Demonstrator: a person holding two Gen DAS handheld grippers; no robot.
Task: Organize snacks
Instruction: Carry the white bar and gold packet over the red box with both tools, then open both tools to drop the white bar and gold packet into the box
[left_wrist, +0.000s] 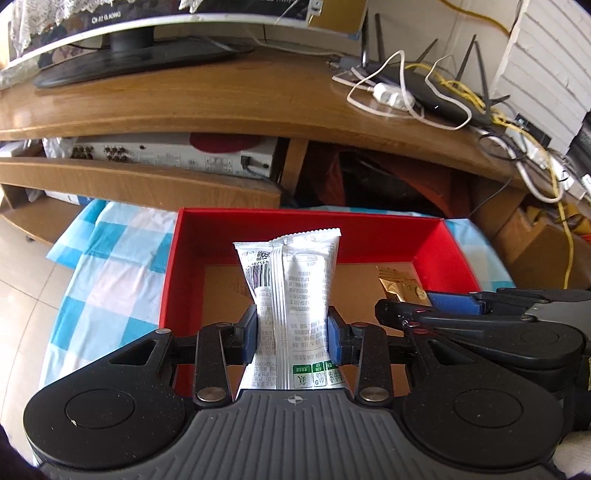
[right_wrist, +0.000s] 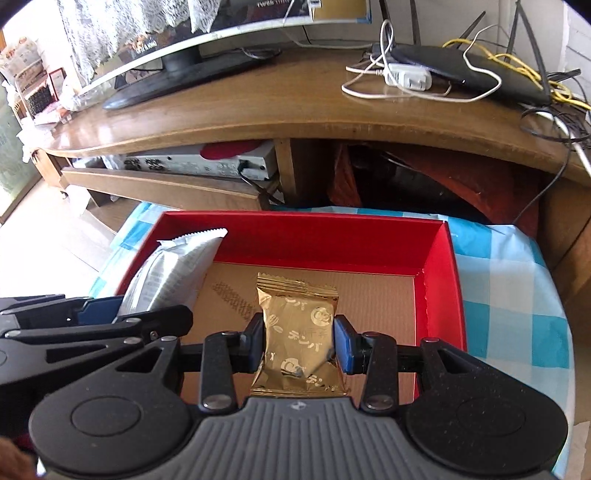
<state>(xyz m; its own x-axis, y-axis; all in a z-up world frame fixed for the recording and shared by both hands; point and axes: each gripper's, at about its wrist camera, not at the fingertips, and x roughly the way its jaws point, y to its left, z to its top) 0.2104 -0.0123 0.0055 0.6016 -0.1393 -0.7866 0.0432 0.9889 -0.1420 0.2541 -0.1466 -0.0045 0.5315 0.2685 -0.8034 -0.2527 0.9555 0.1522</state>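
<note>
A long white foil snack packet printed with a barcode and small text (left_wrist: 291, 295) is pinched across its middle by the blue pads of the left gripper (left_wrist: 291, 338), and it is held above the left part of a shallow red cardboard box with a brown corrugated floor (left_wrist: 369, 236). A small gold foil snack packet with white lettering (right_wrist: 299, 332) is clamped between the pads of the right gripper (right_wrist: 300, 343) and is held over the middle of the same box. The box is set on a blue-and-white checked cloth (right_wrist: 509, 310), in front of a brown wooden television stand (right_wrist: 258, 107).
</note>
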